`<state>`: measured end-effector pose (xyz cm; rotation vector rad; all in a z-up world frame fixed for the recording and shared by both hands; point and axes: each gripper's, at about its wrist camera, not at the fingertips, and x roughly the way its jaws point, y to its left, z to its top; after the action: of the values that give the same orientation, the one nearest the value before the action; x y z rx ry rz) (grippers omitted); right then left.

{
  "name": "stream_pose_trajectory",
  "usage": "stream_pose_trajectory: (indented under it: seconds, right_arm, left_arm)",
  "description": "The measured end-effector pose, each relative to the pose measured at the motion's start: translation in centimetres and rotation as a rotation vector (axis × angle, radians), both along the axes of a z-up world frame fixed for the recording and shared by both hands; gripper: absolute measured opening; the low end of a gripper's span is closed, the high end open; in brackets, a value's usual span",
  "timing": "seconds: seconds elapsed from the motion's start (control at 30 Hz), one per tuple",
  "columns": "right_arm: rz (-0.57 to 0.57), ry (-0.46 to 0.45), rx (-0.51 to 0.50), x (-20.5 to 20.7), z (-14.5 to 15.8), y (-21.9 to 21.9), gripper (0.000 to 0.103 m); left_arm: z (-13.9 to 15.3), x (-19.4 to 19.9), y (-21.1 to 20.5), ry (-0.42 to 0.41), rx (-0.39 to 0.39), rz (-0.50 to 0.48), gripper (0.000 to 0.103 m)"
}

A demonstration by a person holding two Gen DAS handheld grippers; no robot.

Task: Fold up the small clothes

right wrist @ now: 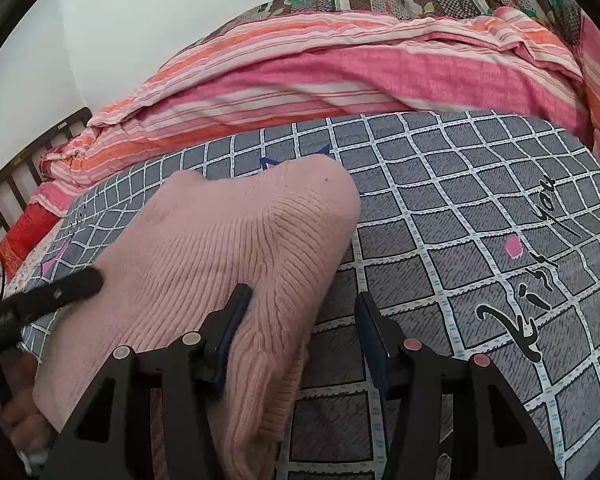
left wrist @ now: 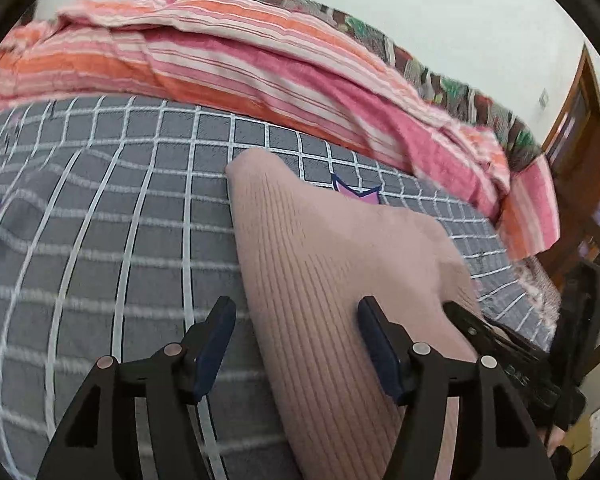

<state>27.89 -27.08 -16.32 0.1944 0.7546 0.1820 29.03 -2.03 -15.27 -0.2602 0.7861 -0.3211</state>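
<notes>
In the left wrist view, the pink ribbed knit garment lies on the grey checked bedsheet, in front of the striped pink and orange blanket. The left hand-held gripper stands about half open, with its jaws apart over the near part of the garment. The knit passes between the two blue pads and they do not press on it, so I judge that it holds nothing. The right hand-held gripper shows at the garment's right edge, but from here I cannot tell its state.

In the right wrist view, the same pink ribbed knit garment is bunched and raised on the bedsheet, near the printed black lettering. The right hand-held gripper is also about half open. Its left pad touches the garment's right edge and its right pad is over bare sheet, so nothing is gripped. The left hand-held gripper rests at the garment's left side.

To do the fold well, each gripper should probably take one edge fully between its pads, at matching places. Then both should lift together, so the soft knit does not twist or sag.
</notes>
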Motion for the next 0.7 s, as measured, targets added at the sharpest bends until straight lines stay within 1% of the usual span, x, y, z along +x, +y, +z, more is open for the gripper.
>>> stream_pose_trajectory:
  seconds: [0.07, 0.17, 0.23, 0.27, 0.33, 0.43, 0.47, 0.53, 0.6, 0.7]
  right_arm:
    - [-0.003, -0.003, -0.001, -0.1, 0.0, 0.0, 0.050]
    - [-0.004, -0.010, -0.007, -0.2, 0.1, 0.2, 0.052]
    - [-0.004, -0.014, -0.006, -0.3, 0.1, 0.2, 0.052]
    - [-0.006, -0.015, -0.003, -0.3, 0.1, 0.2, 0.052]
    - [-0.016, -0.011, 0.006, -0.2, 0.0, -0.1, 0.056]
    - [-0.017, -0.001, 0.034, -0.1, -0.2, -0.4, 0.059]
    - [-0.015, -0.002, 0.037, 0.0, -0.2, -0.4, 0.059]
    - [-0.017, -0.008, 0.031, -0.1, -0.2, -0.3, 0.059]
    - [-0.019, -0.010, 0.029, -0.1, -0.2, -0.2, 0.060]
    - [-0.019, -0.007, 0.043, 0.1, -0.2, -0.4, 0.063]
  left_arm:
    - [0.1, 1.4, -0.8, -0.004, 0.053, -0.030, 0.060]
    - [0.1, 2.7, -1.3, -0.024, 0.112, -0.053, 0.060]
    - [0.2, 3.6, -1.3, -0.035, 0.150, -0.037, 0.058]
    - [0.2, 4.3, -1.3, -0.040, 0.186, -0.016, 0.057]
    - [0.0, 5.6, -1.2, -0.036, 0.224, 0.021, 0.056]
    - [-0.5, 7.4, -0.3, -0.004, 0.192, 0.047, 0.055]
    - [-0.7, 7.8, 0.3, 0.001, 0.170, 0.073, 0.055]
    - [-0.9, 8.2, 0.9, 0.005, 0.151, 0.109, 0.055]
    - [-1.4, 8.4, 1.8, 0.021, 0.111, 0.138, 0.055]
    - [-1.8, 8.6, 2.6, 0.039, 0.061, 0.149, 0.055]
